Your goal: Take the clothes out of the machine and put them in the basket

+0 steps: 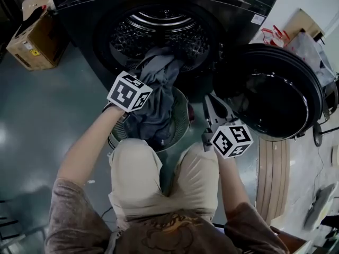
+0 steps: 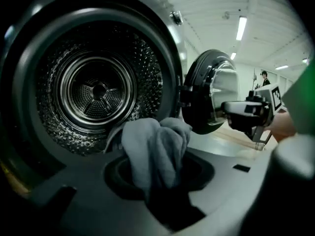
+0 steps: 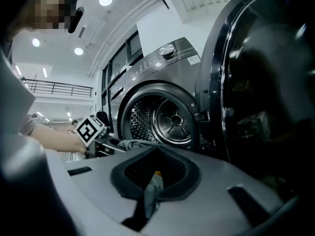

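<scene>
1. Left gripper (image 2: 160, 183): jaws narrowed to a small gap and clamped on a bunched fold of the grey garment (image 2: 155, 149), which fills the space between them at the lower centre of the left gripper view.
2. Most of the garment hangs from that pinch. In the head view it runs from the lip of the drum (image 1: 159, 30) at upper centre down into the middle of the frame, so part of it looks to be lying on the door opening.
3. Directly under the hanging cloth sits the basket (image 1: 186, 107), at the centre of the head view just above my knees. Its lower folds seem to reach inside the rim already.
4. To do this step well, I would hold the clamp firm and lift until the trailing end clears the drum lip. Then I would bring the whole bundle over the middle of the basket before letting go, so nothing drapes over the rim or slides to the floor.
5. Right gripper (image 3: 147, 191): jaws together with nothing between them, idle at right of centre in the head view, beside the open door (image 1: 275, 94). I would keep it clear of the cloth.
</scene>
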The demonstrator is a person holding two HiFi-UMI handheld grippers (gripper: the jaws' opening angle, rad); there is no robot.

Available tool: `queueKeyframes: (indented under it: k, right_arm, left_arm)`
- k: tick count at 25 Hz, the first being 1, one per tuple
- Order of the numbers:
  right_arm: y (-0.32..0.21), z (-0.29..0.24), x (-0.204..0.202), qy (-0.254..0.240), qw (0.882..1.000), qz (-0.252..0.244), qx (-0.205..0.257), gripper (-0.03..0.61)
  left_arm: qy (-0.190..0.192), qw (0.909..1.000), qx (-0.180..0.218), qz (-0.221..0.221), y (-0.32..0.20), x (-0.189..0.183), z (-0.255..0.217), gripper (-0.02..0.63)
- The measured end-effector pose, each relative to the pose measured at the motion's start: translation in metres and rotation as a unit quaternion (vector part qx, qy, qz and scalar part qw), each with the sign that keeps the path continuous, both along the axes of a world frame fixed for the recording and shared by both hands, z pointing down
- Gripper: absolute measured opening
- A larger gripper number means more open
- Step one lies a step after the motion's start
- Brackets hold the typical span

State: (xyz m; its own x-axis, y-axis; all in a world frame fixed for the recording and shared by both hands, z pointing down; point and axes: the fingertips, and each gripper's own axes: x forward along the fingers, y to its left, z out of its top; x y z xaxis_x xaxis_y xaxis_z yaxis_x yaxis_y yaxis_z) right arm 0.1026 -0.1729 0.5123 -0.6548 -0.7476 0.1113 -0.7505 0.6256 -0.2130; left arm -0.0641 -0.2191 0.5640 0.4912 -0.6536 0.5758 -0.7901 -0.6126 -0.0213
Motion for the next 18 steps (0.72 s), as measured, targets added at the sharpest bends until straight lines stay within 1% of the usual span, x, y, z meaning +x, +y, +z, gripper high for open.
queueKeyframes:
  k: [3,7,10,13,14,16,18]
  right_arm:
    - [0.003,-0.002,-0.008,-0.003,1.000,-0.014,0.001,-0.002]
    - [0.003,-0.003,-0.015,-0.006,1.000,-0.025,0.003,-0.003]
    - [0.004,-0.002,-0.027,-0.009,0.999,-0.037,0.003,-0.002]
    - [0.009,-0.003,-0.035,-0.012,0.999,-0.048,0.002,-0.002]
    - [0.010,-0.004,-0.036,-0.013,0.999,-0.049,0.002,-0.003]
    - [0.011,-0.004,-0.035,-0.014,0.999,-0.049,0.003,-0.002]
    - [0.010,-0.004,-0.032,-0.015,0.999,-0.047,0.004,-0.002]
  left_arm:
    - [0.010,0.9998,-0.015,0.012,0.034,-0.002,-0.012,0.156]
    - [0.023,0.9980,-0.050,0.032,0.074,0.003,-0.020,0.158]
    - [0.018,0.9971,-0.065,0.035,0.096,0.001,-0.020,0.164]
    - [0.015,0.9967,-0.074,0.032,0.107,-0.002,-0.016,0.175]
    - [0.015,0.9968,-0.073,0.029,0.107,-0.003,-0.015,0.187]
    - [0.011,0.9976,-0.065,0.021,0.104,-0.004,-0.013,0.233]
    - [0.004,0.9985,-0.052,0.014,0.099,-0.004,-0.013,0.312]
